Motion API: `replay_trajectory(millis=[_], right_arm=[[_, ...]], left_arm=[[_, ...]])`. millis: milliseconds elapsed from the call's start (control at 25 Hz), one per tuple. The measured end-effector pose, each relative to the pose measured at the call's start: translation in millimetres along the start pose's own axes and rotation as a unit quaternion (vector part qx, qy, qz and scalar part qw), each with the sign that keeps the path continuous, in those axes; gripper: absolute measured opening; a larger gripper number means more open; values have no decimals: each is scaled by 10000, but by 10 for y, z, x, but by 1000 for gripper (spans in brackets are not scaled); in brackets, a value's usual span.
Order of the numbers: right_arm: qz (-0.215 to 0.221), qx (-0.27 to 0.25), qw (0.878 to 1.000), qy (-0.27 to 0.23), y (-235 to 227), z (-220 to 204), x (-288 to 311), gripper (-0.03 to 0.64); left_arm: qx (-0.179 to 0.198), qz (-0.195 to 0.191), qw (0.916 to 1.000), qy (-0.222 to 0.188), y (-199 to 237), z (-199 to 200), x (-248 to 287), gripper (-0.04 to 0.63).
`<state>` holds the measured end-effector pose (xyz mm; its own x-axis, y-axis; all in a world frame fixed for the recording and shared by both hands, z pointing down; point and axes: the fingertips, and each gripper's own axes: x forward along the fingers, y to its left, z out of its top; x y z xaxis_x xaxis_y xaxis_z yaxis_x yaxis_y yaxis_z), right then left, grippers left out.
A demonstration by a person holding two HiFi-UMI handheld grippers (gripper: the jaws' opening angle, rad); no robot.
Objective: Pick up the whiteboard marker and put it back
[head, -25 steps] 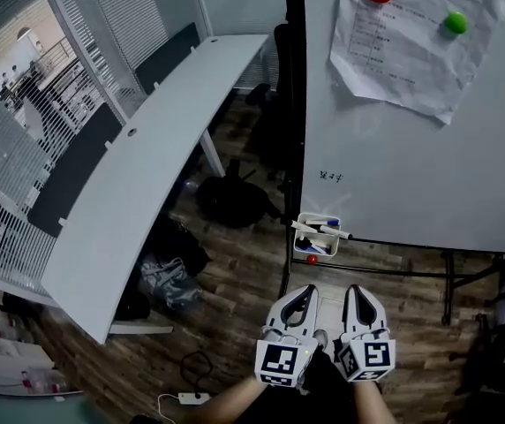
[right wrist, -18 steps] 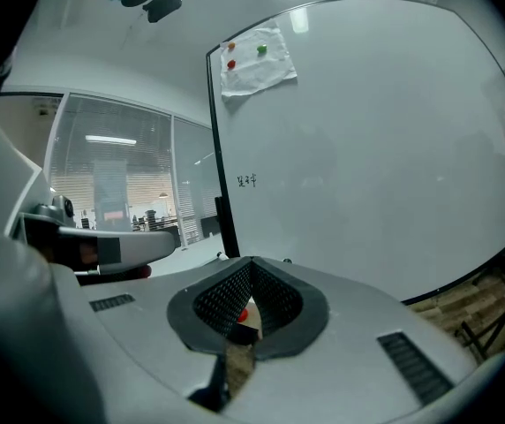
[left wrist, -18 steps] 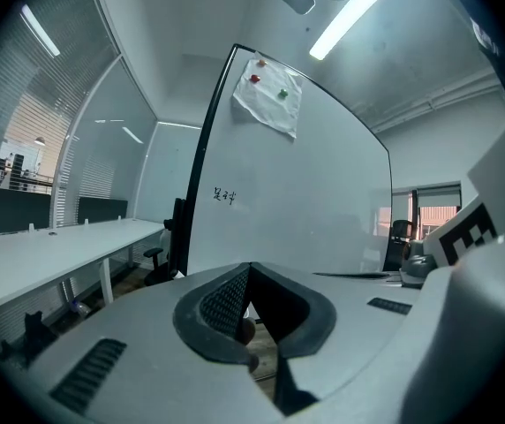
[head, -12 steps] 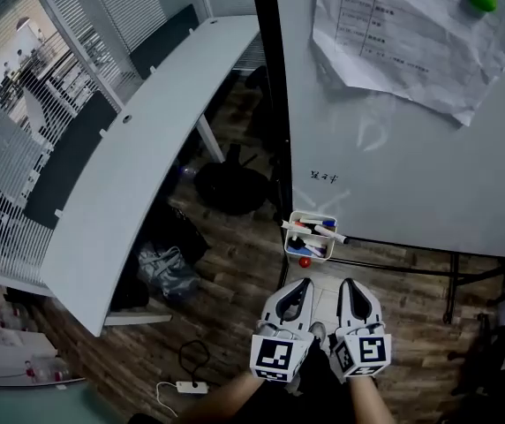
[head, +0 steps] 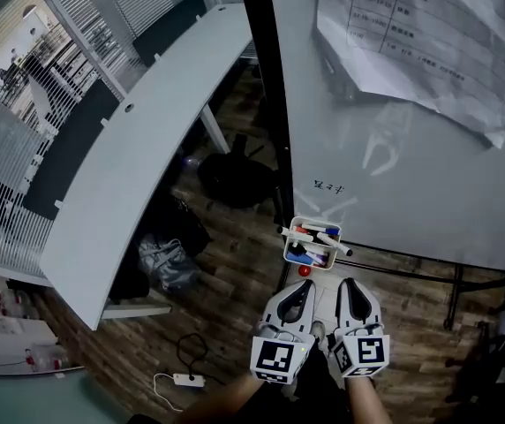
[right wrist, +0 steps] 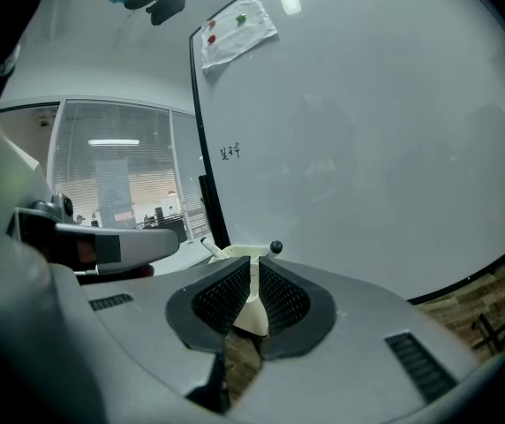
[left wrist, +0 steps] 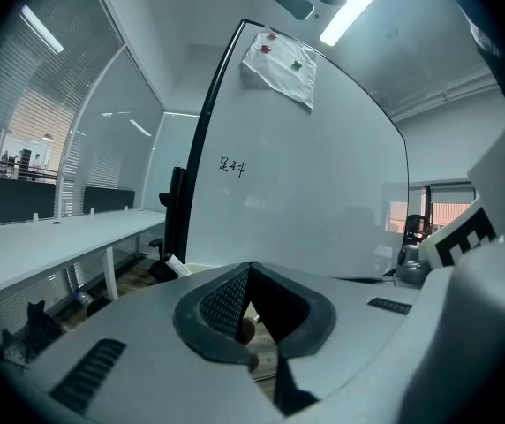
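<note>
Holder (head: 311, 222) sits closer than a second ago, marker (head: 334, 241) crosswise on it dead ahead of clenched, empty left gripper (head: 301, 288) and right gripper (head: 351, 286), right nearer.

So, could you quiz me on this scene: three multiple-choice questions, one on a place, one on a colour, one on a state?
1. Where is the marker holder? A on the long desk; B at the whiteboard's lower left corner; C on the floor.
2. What colour is the small ball just below that holder? A green; B yellow; C red.
3. How do the left gripper's jaws stand? A together, empty; B wide apart; C clamped on a marker.
1 B: the head view shows it at that corner. 2 C: it shows red. 3 A: the left gripper view shows the tips meeting, nothing between.
</note>
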<state>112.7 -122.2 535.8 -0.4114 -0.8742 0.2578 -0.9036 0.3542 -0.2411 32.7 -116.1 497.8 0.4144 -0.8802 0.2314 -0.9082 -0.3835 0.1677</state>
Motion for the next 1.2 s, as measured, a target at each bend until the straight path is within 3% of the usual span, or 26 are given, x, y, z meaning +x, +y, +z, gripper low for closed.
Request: replay_trajectory(millis=[520, 1200], right_arm=[[76, 226, 9997, 80, -146, -59, 342, 127], [277, 351, 9989, 147, -193, -72, 704, 161]], left_arm=[[37, 14, 9999, 126, 131, -77, 259, 8], [3, 82, 9997, 223, 254, -119, 412, 8]])
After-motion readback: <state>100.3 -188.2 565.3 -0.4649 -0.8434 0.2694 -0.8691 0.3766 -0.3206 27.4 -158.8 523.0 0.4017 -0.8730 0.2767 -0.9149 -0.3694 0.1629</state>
